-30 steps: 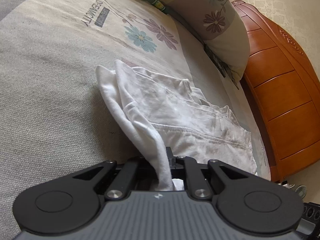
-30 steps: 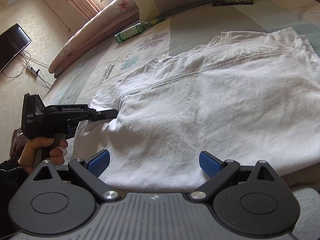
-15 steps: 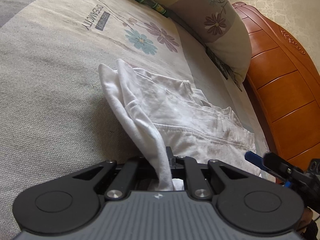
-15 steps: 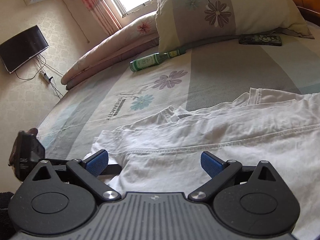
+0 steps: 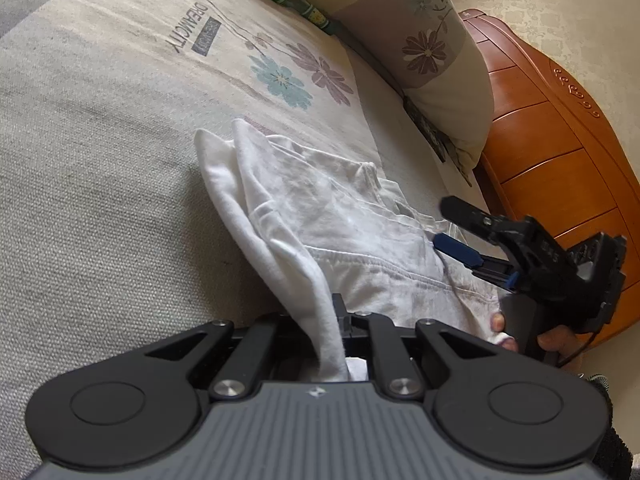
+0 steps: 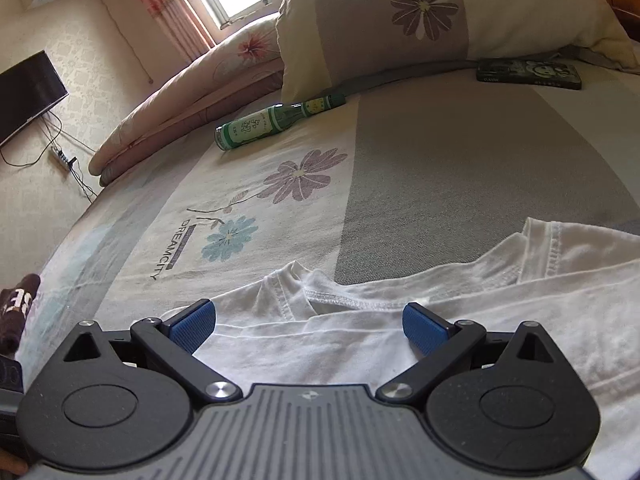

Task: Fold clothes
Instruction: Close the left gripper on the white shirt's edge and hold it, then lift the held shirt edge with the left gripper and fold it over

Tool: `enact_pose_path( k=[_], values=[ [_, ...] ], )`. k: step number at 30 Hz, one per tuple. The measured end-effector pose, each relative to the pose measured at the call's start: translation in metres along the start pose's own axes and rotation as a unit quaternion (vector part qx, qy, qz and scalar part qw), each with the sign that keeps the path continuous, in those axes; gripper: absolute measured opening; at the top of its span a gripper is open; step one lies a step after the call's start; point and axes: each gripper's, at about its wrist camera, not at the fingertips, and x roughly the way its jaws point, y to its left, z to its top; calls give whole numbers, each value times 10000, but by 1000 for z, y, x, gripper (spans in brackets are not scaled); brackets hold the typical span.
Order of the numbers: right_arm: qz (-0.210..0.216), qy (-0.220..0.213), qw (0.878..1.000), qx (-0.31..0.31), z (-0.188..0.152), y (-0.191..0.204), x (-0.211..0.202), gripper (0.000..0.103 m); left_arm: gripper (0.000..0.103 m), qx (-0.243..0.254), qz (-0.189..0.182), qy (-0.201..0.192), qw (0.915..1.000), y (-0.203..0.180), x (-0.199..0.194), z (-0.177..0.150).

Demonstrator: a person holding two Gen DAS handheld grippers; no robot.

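A white t-shirt (image 5: 328, 224) lies spread on the bed, and its near edge rises in a pulled-up fold into my left gripper (image 5: 340, 320), which is shut on the cloth. My right gripper (image 6: 310, 322) hangs open just above the white t-shirt (image 6: 460, 312), its blue pads (image 6: 192, 326) wide apart over the collar area and nothing between them. In the left wrist view the right gripper (image 5: 456, 228) comes in from the right, over the shirt's far side, held by a hand (image 5: 504, 330).
A green bottle (image 6: 276, 120) lies on the flowered bedsheet (image 6: 440, 184) near two pillows (image 6: 420, 16). A dark phone-like case (image 6: 528, 74) rests by the pillow. The orange wooden headboard (image 5: 560, 152) bounds the bed. A brown garment (image 6: 18, 308) sits at the bed's left edge.
My right gripper has swept across the shirt toward the collar and has come into the left wrist view from the right. The left gripper has kept still, holding the cloth.
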Motion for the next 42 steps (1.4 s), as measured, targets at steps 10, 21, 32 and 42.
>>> enact_pose_path(
  k=[10,21,32,42],
  values=[
    [109,586,9976,-341,-96,17,-124,103,10,-9,487,258,9985,-19,2,9],
    [141,59,9983,-560,-105,10,-196,103,5,716,1260,123,9894,-91,-19,17],
    [149,-225,9989,-389,-106,-17,-232,103,5,1177,1002,307,9875,-189,-10,23],
    [31,-493,9986,-174,-113,-44,-262,103,5,1342,826,734,9848,-264,49,21]
  ],
)
